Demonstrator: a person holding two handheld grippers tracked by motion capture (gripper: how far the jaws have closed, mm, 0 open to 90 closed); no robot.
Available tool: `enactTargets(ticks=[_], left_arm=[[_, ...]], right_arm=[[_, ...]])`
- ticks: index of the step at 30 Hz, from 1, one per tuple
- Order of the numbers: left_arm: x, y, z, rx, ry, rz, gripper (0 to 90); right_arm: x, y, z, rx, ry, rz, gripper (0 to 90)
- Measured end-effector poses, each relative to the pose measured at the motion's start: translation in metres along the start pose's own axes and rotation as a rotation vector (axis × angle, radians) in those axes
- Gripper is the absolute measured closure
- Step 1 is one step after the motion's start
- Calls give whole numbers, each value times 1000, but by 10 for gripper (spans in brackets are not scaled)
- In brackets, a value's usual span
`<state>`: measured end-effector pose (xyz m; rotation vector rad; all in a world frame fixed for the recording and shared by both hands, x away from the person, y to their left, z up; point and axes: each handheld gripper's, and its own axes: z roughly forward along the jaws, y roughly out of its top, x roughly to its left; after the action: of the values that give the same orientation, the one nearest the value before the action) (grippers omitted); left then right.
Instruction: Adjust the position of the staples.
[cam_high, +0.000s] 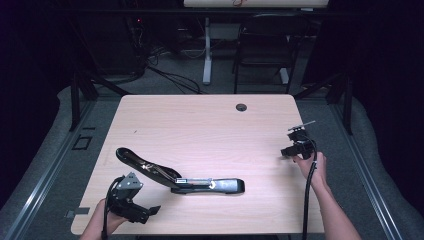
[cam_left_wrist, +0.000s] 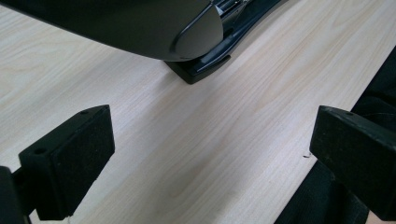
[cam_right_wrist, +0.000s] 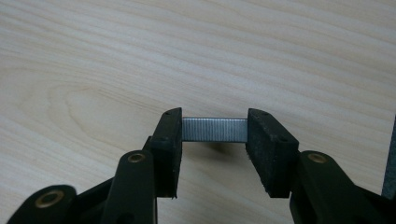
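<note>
A black stapler (cam_high: 180, 179) lies swung wide open on the light wooden table (cam_high: 200, 125), its arm raised toward the left and its base flat toward the right. My left gripper (cam_high: 147, 212) stands open at the front left corner, just short of the stapler's raised arm. In the left gripper view the stapler (cam_left_wrist: 140, 28) lies ahead of the wide-apart jaws of my left gripper (cam_left_wrist: 210, 140), with bare wood between them. My right gripper (cam_high: 289, 151) hovers near the right edge. In the right gripper view my right gripper (cam_right_wrist: 214, 123) is shut on a silver strip of staples (cam_right_wrist: 214, 130), pinched end to end just above the wood.
A round cable hole (cam_high: 241, 107) sits near the table's far edge. Behind the table stand a dark chair (cam_high: 265, 45) and a white desk leg (cam_high: 206, 50) with cables on the floor. The table's right edge runs close beside the right hand.
</note>
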<state>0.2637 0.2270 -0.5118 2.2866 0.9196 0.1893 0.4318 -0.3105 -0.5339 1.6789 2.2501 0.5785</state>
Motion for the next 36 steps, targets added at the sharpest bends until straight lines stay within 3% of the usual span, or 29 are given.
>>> enactTargets(ticks=[9, 19, 27, 36], left_arm=[[1, 0, 0, 0, 6, -2, 0], [1, 0, 0, 4, 8, 2, 0], [1, 0, 0, 5, 7, 6, 0], [0, 0, 0, 9, 6, 7, 0]], right_arm=[[12, 1, -5, -7, 27, -34, 568], [32, 2, -8, 16, 44, -124, 568], [48, 1, -10, 12, 72, -158, 568], [66, -1, -12, 61, 104, -233, 568]])
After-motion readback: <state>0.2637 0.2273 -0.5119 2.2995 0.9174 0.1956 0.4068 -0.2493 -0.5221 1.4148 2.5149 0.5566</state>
